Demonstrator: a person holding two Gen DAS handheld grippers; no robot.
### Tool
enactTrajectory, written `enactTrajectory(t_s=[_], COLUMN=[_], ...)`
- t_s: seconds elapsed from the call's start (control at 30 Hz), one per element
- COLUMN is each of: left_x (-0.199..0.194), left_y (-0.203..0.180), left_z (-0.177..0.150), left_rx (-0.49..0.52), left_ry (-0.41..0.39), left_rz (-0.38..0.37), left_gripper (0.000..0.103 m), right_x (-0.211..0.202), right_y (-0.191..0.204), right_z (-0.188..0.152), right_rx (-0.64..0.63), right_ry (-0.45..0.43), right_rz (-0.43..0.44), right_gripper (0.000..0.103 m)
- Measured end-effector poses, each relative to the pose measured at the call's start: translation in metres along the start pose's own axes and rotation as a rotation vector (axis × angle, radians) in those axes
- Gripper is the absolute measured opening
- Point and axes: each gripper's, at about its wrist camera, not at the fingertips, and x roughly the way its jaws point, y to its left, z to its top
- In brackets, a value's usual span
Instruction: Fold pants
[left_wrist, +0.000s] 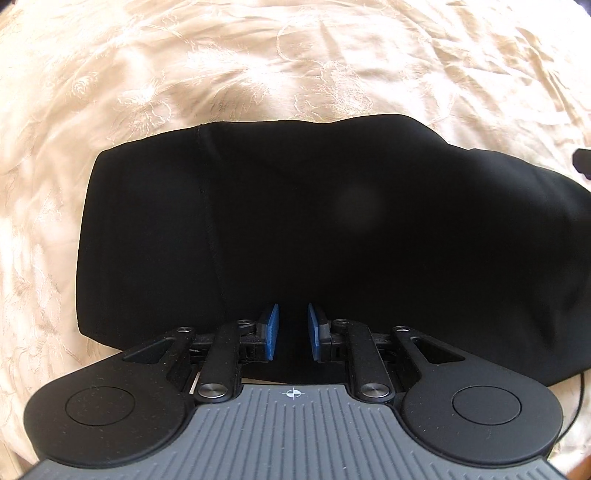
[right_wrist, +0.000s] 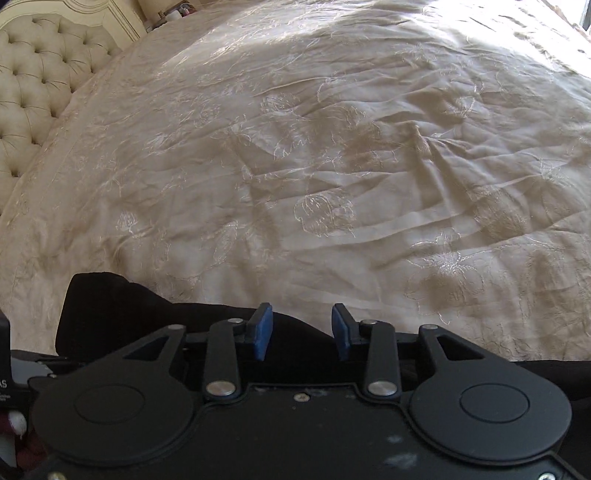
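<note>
The black pants (left_wrist: 314, 221) lie folded into a wide flat bundle on the cream bedspread (left_wrist: 258, 66). A seam runs down the left part of the bundle. My left gripper (left_wrist: 292, 330) hovers over the near edge of the pants, its blue pads slightly apart with nothing between them. In the right wrist view, the pants (right_wrist: 110, 317) show only as a dark strip along the bottom left. My right gripper (right_wrist: 302, 330) is open and empty above the pants' far edge, facing the bare bedspread (right_wrist: 332, 166).
A tufted cream headboard (right_wrist: 40, 85) stands at the far left of the bed. Small items sit on a surface behind it (right_wrist: 177, 11). A dark object (left_wrist: 583, 160) shows at the right edge of the left wrist view.
</note>
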Motion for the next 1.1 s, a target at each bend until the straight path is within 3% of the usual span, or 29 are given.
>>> enactTrajectory(t_s=[0.17,0.23,0.27,0.33,0.47,0.63,0.83,0.97,1.07,1.1], left_x=[0.000,-0.001,-0.002,-0.006,-0.028,-0.069,-0.070,-0.036,-0.015,-0.009], left_y=[0.002,0.006,0.009,0.016,0.024,0.023,-0.001,-0.023,-0.027,-0.027], left_z=[0.002,0.002,0.003,0.009,0.015,0.042,0.092,0.099,0.084,0.073], left_rx=[-0.009,-0.008,-0.006,-0.005,-0.028,-0.032,0.000,0.041,0.051,0.058], left_ry=[0.011,0.016,0.018,0.013,-0.013,-0.131,-0.194,-0.139,-0.072,-0.065], left_rz=[-0.018,-0.028,-0.033,-0.044,-0.073,-0.105,-0.109,-0.096,-0.097,-0.097], left_gripper=[0.018,0.018,0.018,0.018,0.018,0.018,0.018,0.018,0.018,0.018], right_x=[0.038,0.046,0.045,0.033,-0.002,-0.031,-0.029,-0.027,-0.028,-0.028], right_y=[-0.008,-0.012,-0.013,-0.006,0.021,0.048,0.059,0.061,0.060,0.060], right_z=[0.014,0.013,0.011,0.006,-0.006,-0.037,-0.066,-0.070,-0.070,-0.070], right_rx=[0.016,0.047,0.058,0.024,-0.148,-0.329,-0.384,-0.383,-0.388,-0.387], right_ry=[0.148,0.209,0.213,0.164,0.080,0.016,0.002,-0.009,-0.010,-0.006], right_rz=[0.065,0.156,0.205,0.266,0.255,0.205,0.147,0.129,0.122,0.118], right_gripper=[0.041,0.041,0.037,0.006,0.005,0.004,0.004,0.005,0.007,0.012])
